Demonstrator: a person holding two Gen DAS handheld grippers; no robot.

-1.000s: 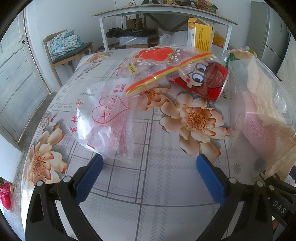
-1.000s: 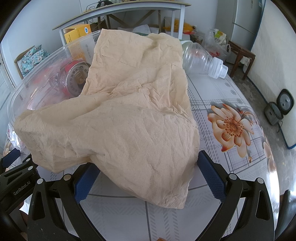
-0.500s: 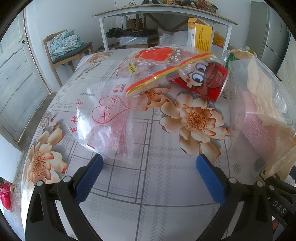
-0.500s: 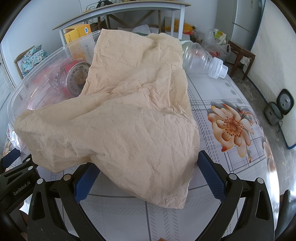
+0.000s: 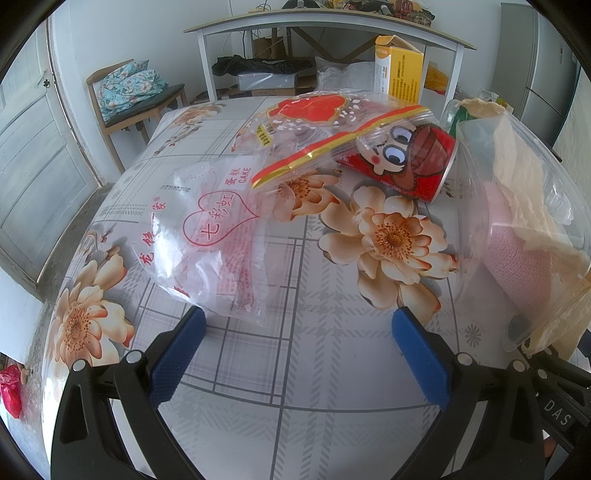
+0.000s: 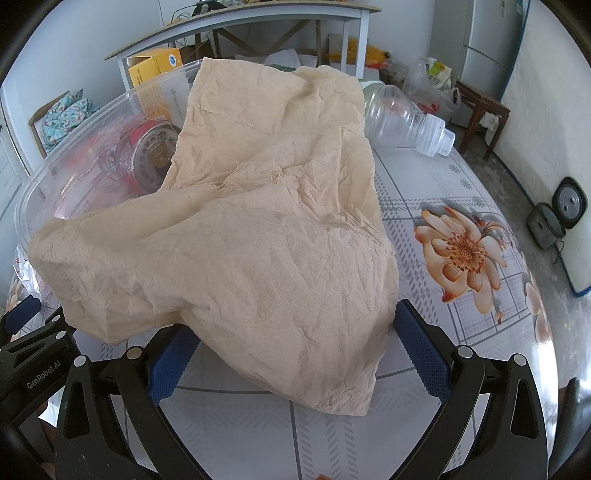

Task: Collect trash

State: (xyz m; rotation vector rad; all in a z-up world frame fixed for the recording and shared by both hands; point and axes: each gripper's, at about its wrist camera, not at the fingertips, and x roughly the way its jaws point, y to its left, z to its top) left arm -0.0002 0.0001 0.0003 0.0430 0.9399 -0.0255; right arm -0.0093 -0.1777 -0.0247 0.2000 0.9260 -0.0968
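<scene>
My left gripper (image 5: pixel 297 325) is open and empty, just in front of a clear cake bag (image 5: pixel 207 236) with red print. Behind it lie a red and gold wrapper (image 5: pixel 317 125) and a red cartoon cup (image 5: pixel 410 158) on its side. A clear plastic bin (image 5: pixel 476 206) stands at the right, with beige tissue paper (image 5: pixel 524 173) in it. In the right wrist view my right gripper (image 6: pixel 295 332) is open, and the crumpled beige tissue paper (image 6: pixel 258 236) hangs over the bin's rim (image 6: pixel 92 114) between the fingers. A clear bottle (image 6: pixel 402 122) lies behind it.
The table (image 5: pixel 295 369) has a flowered cloth. A yellow box (image 5: pixel 400 75) stands at its far edge. A chair (image 5: pixel 136 99) and a white desk (image 5: pixel 332 22) are beyond. A stool (image 6: pixel 480 110) and a small appliance (image 6: pixel 557 214) are on the floor at the right.
</scene>
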